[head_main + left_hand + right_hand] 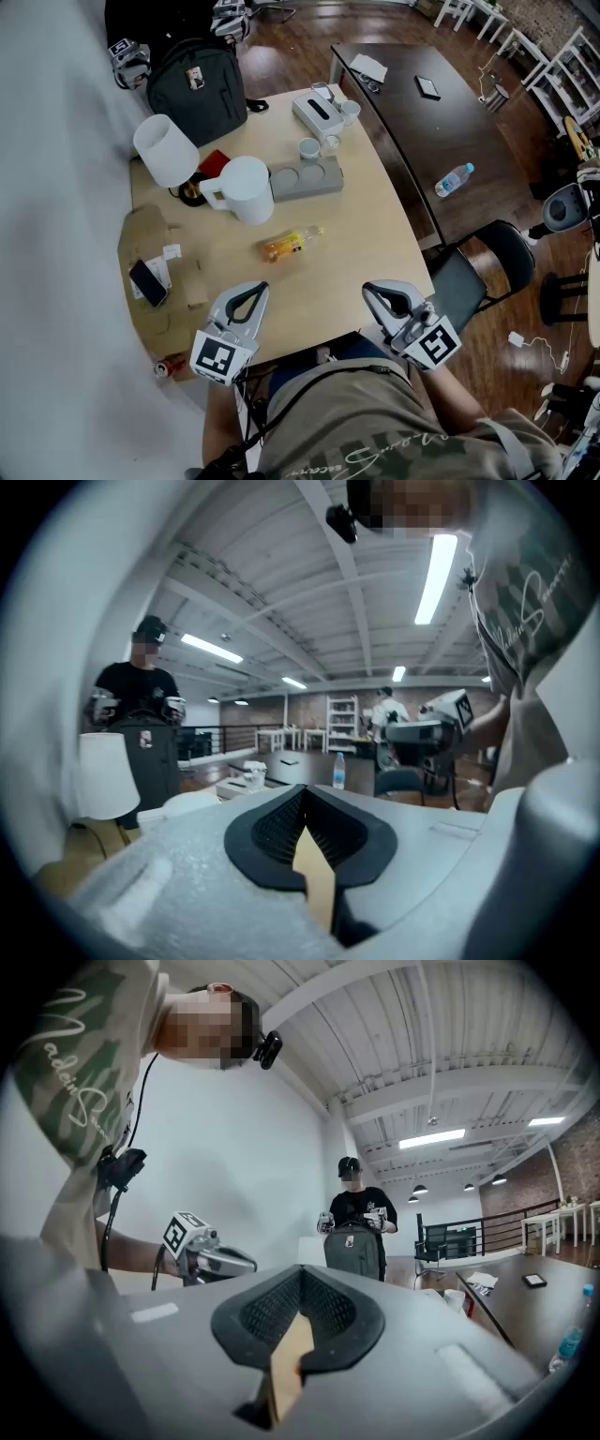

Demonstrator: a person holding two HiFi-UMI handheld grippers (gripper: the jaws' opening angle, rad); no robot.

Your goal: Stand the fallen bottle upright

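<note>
The fallen bottle [291,243], clear with an orange label, lies on its side near the middle of the light wooden table [375,225]. Both grippers hover at the table's near edge, short of the bottle. My left gripper [255,289] is below and left of it, jaws pressed together with nothing between them. My right gripper [374,290] is below and right of it, jaws also together and empty. In the left gripper view the shut jaws [302,791] hide the bottle. The right gripper view shows its own shut jaws [302,1271] and the left gripper [202,1251] beside them.
A white pitcher [244,188], a white lampshade [165,149], a grey cup tray [307,178], a tissue box [317,113] and a dark backpack [197,82] stand beyond the bottle. A phone [148,281] lies left. A water bottle [454,180] is on the dark table; a chair [483,262] stands at right.
</note>
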